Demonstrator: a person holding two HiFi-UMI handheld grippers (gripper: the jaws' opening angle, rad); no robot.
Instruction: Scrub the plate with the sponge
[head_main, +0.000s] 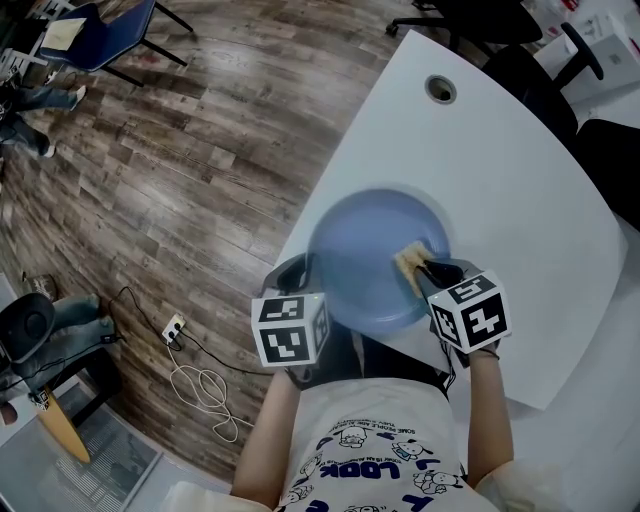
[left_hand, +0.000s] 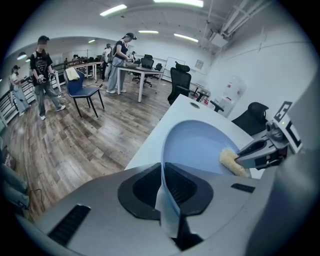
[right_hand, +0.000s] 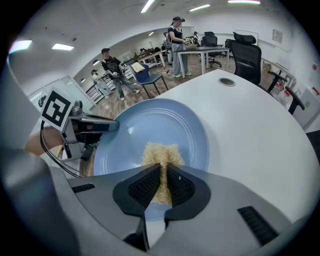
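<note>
Here, the left claw (left_hand: 164, 186) is clamped on the plate (head_main: 360, 255) rim at the surface (head_main: 500, 170) edge; the right claw (right_hand: 161, 184) is closed on the sponge (right_hand: 160, 155), which touches the plate's inner face.

In the head view, the left gripper (head_main: 304, 268) is covering part of the plate (head_main: 368, 245), and the right gripper (head_main: 428, 272) part of the sponge (head_main: 408, 260).

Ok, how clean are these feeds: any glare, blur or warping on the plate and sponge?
Head view: evenly lit, plate sharp, no hard glare. Left gripper view: fisheye, dark corners, plate rim soft near the lens. Right gripper view: fisheye curves the white table; sponge crisp.
</note>
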